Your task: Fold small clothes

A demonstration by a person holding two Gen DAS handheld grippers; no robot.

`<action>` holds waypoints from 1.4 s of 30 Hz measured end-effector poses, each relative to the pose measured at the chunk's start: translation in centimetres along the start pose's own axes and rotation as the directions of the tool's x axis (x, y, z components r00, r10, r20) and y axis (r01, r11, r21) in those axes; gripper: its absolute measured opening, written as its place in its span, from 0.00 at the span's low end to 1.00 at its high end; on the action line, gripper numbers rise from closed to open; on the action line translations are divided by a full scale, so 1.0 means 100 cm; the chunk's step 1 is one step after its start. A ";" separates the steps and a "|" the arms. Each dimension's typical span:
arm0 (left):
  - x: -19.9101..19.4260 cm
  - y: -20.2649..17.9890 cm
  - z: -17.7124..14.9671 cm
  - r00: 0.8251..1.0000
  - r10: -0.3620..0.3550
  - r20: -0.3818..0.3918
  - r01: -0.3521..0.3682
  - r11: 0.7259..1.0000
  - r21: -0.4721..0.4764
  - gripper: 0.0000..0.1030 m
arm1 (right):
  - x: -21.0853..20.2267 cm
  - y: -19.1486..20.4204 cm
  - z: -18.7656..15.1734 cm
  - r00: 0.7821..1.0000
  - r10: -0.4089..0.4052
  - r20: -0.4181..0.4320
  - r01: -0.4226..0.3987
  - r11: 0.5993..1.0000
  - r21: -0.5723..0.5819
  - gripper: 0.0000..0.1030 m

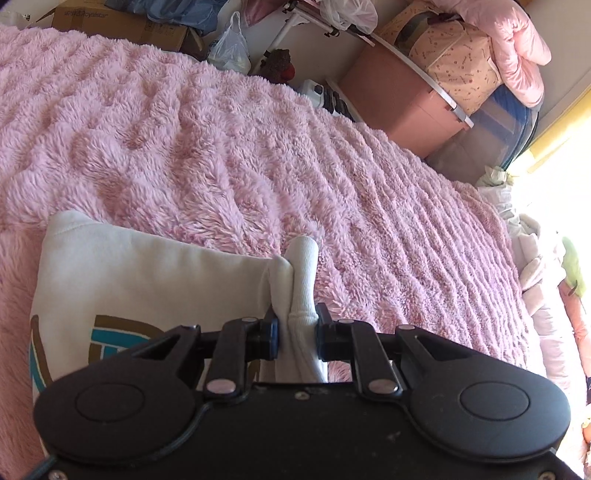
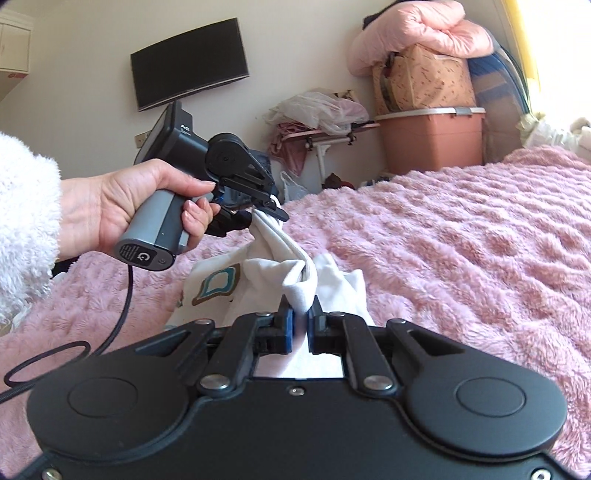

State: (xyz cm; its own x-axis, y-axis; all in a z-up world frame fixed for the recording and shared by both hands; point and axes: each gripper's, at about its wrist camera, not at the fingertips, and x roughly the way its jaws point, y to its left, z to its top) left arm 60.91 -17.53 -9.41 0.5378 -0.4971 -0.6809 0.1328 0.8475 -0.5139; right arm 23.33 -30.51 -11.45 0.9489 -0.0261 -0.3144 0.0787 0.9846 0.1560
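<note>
A small white garment with a teal and brown print lies on the pink fluffy blanket. My left gripper is shut on a bunched white edge of it, held a little above the blanket. In the right wrist view the left gripper shows at the upper left, held by a hand, pinching the garment. My right gripper is shut on another fold of the same white cloth, which stretches between the two grippers. The print faces up at the left.
The blanket covers the bed. Beyond its far edge stand a pink storage bin, stacked bags and a pink quilt, a small rack with clothes and a wall screen. A cable trails from the left gripper.
</note>
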 end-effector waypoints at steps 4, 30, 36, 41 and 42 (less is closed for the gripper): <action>0.020 -0.010 -0.010 1.000 0.025 -0.012 -0.025 0.999 0.028 0.15 | 0.005 -0.020 -0.010 0.999 -0.025 -0.041 0.028 0.997 0.066 0.07; 0.041 -0.050 -0.020 0.998 -0.055 0.028 0.050 0.988 0.149 0.31 | 0.032 -0.075 -0.063 0.974 -0.082 -0.210 0.132 0.964 0.233 0.07; -0.071 -0.023 -0.053 0.993 -0.111 0.044 0.095 0.960 0.264 0.39 | 0.017 -0.082 -0.055 0.970 -0.099 -0.221 0.159 0.949 0.272 0.19; -0.166 0.019 -0.148 0.992 -0.010 0.123 -0.040 0.917 0.396 0.42 | 0.002 -0.091 -0.043 0.969 -0.124 -0.213 0.182 0.943 0.278 0.23; -0.179 0.026 -0.170 0.987 0.031 0.155 -0.093 0.906 0.412 0.43 | 0.000 -0.093 -0.041 0.970 -0.118 -0.211 0.176 0.942 0.284 0.23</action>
State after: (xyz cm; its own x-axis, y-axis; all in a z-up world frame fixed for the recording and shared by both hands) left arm 37.49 -9.54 -7.38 0.6640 -0.4357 -0.6076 0.4134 0.8911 -0.1872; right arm 21.38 -38.95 -16.72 0.8470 -0.1046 -0.5212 0.3282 0.8742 0.3579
